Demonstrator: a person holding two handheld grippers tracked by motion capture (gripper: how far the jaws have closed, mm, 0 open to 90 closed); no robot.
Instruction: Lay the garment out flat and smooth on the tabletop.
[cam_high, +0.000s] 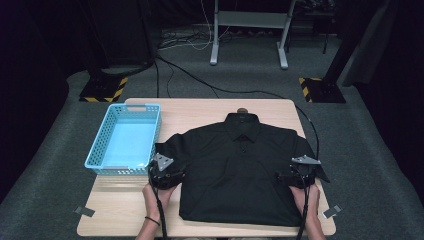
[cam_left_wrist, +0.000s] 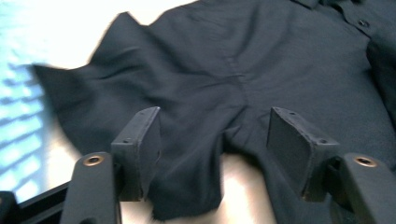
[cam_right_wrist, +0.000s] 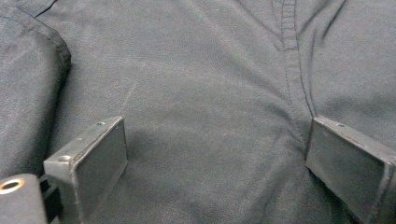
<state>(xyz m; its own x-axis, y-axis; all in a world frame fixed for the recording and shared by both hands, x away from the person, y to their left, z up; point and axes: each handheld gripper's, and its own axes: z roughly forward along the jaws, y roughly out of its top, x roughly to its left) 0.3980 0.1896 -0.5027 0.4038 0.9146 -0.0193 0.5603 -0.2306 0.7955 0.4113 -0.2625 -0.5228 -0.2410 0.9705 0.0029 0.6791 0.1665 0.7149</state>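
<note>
A: The black shirt (cam_high: 240, 167) lies flat, front up, on the surface (cam_high: 115, 200), apparently between folds.
B: The left hand-held gripper (cam_high: 167, 176) gapes over its sleeve, the right hand-held gripper (cam_high: 292, 179) likewise; neither grips. Next, probably, a sleeve pinch.
A: The blue basket (cam_high: 125, 137) left of the shirt holds nothing.

No lettering, brand, label or number could be read anywhere. The only signs were yellow-and-black hazard stripes (cam_high: 103, 91) on two floor stand bases.
</note>
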